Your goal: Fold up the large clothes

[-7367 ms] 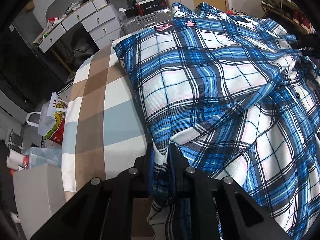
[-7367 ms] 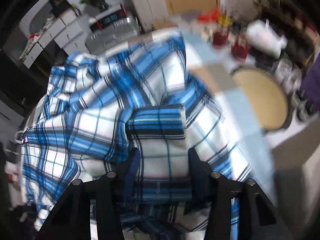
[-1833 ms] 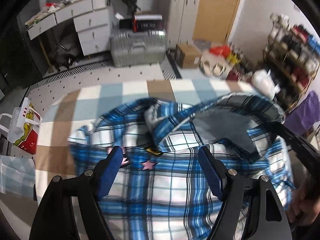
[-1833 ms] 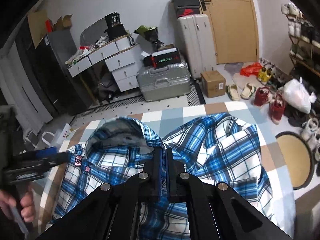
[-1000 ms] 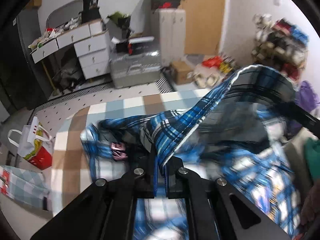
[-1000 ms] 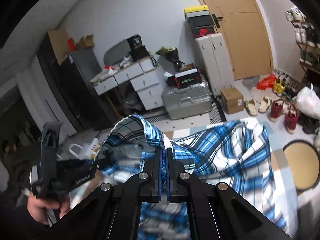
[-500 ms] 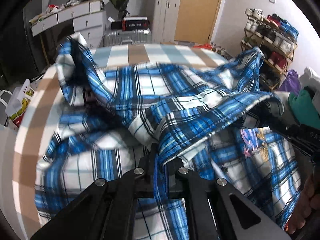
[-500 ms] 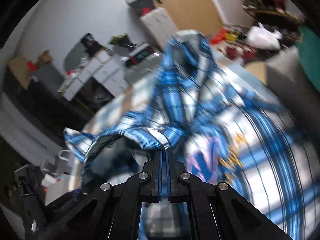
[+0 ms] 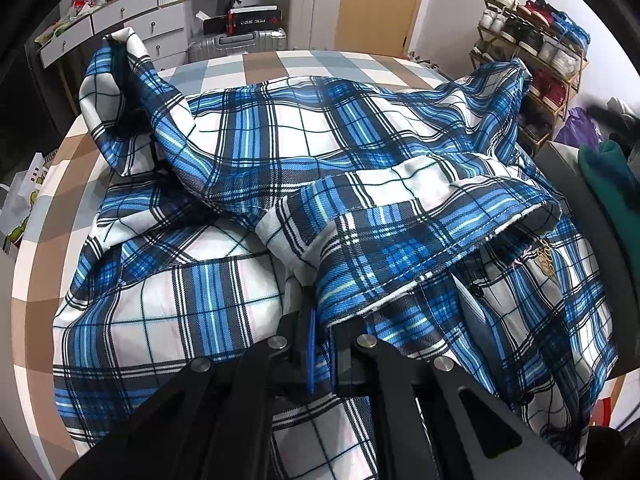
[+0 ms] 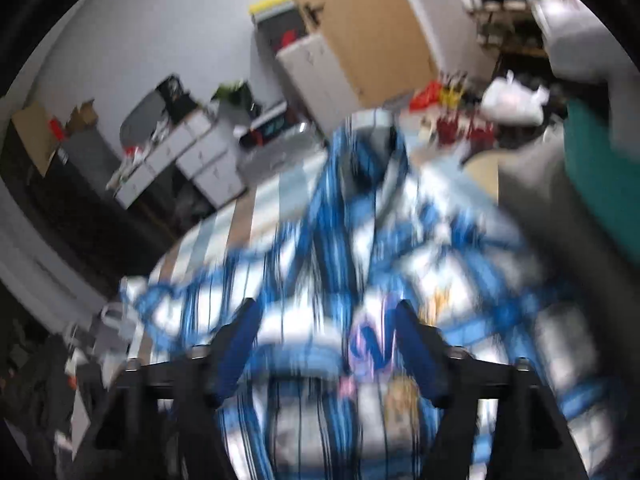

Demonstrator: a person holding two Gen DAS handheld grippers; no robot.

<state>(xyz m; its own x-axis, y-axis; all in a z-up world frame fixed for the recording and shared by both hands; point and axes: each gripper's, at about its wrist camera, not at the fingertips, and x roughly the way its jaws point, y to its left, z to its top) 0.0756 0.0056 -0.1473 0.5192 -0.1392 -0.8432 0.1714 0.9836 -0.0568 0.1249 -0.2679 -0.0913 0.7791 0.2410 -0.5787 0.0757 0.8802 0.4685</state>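
Observation:
A large blue-and-white plaid shirt point(image 9: 280, 152) lies rumpled on a table with a checked brown, grey and white cloth point(image 9: 264, 64). My left gripper point(image 9: 322, 320) is shut on a folded hem of the shirt, which drapes up and to the right from the pinch. In the blurred right wrist view the plaid shirt point(image 10: 400, 272) spreads below and ahead of my right gripper point(image 10: 326, 324). Its jaws are opening and stand wide apart, with shirt cloth lying beneath the gap and no pad pressing on it.
White drawers point(image 9: 132, 12), a silver suitcase point(image 9: 236, 46) and a wooden door point(image 9: 380, 4) stand behind the table. A shoe rack point(image 9: 536, 36) is at the right, with a grey surface bearing a green garment point(image 9: 604, 172). A paper bag point(image 9: 20, 200) sits left of the table.
My right gripper has let go of the shirt edge and its jaws have spread wide. The shirt has dropped from the air onto the table. My left gripper keeps its pinch and has settled low.

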